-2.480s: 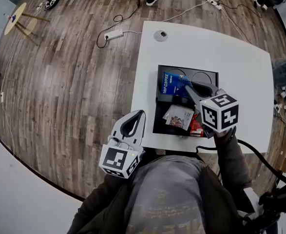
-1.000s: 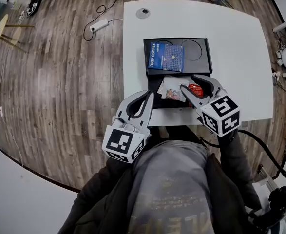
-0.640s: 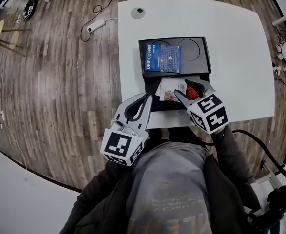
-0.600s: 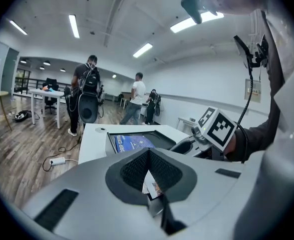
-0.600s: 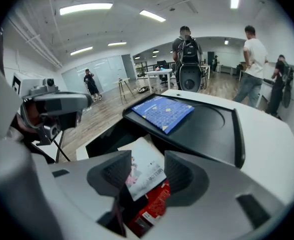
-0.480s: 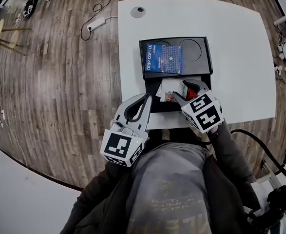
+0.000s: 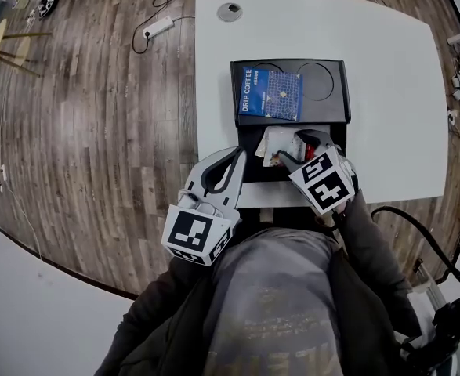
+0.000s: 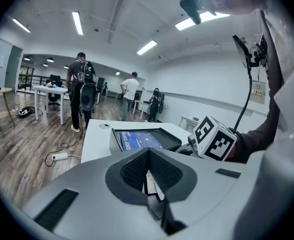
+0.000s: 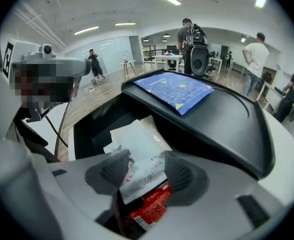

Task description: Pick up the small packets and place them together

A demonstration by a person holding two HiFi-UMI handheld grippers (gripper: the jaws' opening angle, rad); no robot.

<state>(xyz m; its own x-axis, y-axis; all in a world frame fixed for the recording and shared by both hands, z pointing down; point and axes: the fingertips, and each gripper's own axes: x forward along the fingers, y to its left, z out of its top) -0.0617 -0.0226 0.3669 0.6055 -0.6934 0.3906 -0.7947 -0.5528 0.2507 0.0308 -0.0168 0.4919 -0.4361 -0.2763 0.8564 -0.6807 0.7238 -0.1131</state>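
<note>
R gripper point(image 7: 296, 151) has dropped since a sec ago into the tray's point(image 7: 324, 108) near compartment, lower mid-frame in head view. Its jaws have just been opening and stand apart. Red pkt point(image 9: 149, 206) and white pkt point(image 9: 136, 144) lie between them, touching, not pinched. L gripper point(image 7: 233, 157), lower left of the tray at the table point(image 7: 386, 69) edge, has jaws together, empty. Farther up, blue pkt point(image 7: 270, 94) lies on the tray's top section.

Dark jacket point(image 7: 155, 331) over grey shirt point(image 7: 273, 304); grey left tongs point(image 7: 235, 153) bear a marker cube point(image 7: 192, 237).
</note>
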